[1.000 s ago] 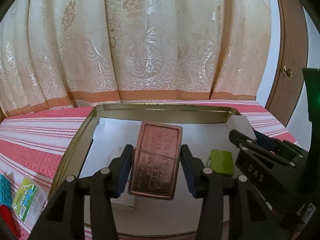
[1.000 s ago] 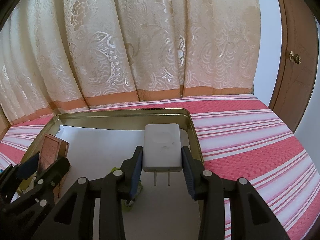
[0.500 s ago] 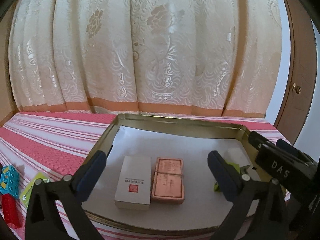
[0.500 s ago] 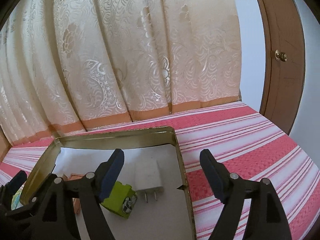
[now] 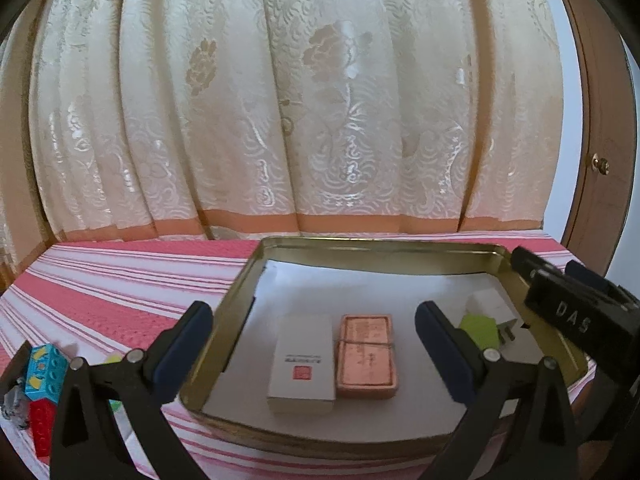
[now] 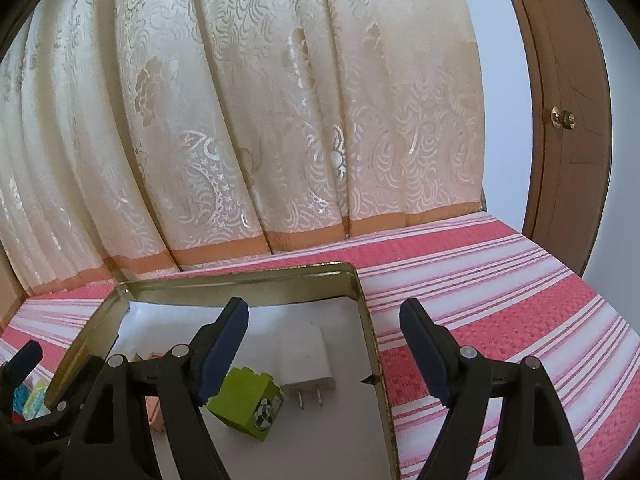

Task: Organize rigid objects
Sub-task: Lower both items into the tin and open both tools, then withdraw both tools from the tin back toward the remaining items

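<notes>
A gold metal tray [image 5: 236, 292] with a white liner lies on the striped red cloth. In it lie a white box [image 5: 302, 364] and a copper-coloured box [image 5: 366, 356] side by side, a green block [image 6: 248, 402] and a white plug charger [image 6: 306, 364]. The tray also shows in the right wrist view [image 6: 370, 344]. My left gripper [image 5: 316, 344] is open and empty, held above and in front of the two boxes. My right gripper [image 6: 324, 348] is open and empty, above the charger and the tray's right wall.
Toy bricks, a blue one [image 5: 44, 368] and a red one [image 5: 42, 426], lie on the cloth left of the tray. A cream curtain [image 5: 300, 120] hangs behind the table. A brown door [image 6: 560, 100] stands at the right.
The left gripper let go of the copper box and the right let go of the charger; both opened, then drew back and up from the tray.
</notes>
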Available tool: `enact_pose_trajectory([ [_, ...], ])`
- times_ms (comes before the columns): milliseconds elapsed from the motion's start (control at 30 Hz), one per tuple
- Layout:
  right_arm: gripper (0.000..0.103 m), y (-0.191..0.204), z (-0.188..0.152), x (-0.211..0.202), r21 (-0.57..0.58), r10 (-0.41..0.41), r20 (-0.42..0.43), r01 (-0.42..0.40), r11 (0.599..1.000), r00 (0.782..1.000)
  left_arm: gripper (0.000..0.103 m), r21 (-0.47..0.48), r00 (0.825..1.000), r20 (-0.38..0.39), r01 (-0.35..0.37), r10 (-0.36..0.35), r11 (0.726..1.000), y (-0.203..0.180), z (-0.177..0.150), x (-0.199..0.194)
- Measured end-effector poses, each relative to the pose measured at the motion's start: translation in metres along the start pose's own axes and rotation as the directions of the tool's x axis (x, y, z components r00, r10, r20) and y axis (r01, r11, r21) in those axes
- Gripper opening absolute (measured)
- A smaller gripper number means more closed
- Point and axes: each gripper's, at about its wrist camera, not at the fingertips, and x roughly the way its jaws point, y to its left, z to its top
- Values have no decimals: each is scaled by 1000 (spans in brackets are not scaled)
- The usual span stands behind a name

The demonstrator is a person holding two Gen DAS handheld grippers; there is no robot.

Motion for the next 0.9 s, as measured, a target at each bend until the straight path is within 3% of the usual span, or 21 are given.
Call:
enact_pose_trajectory([
  [267,80,2,0,-13,-5,10,85,-10,1000,996,103,6,998,26,-58,58,998,12,-2,-7],
  [633,80,11,-5,-22,-52,6,127,1,999,992,103,-7,996,32,-78,78,997,30,-8,-16],
  [900,80,14,-9,-27,-18,30,99,-29,999,995,103,-20,997,23,-79,79,997,40,-8,-20],
])
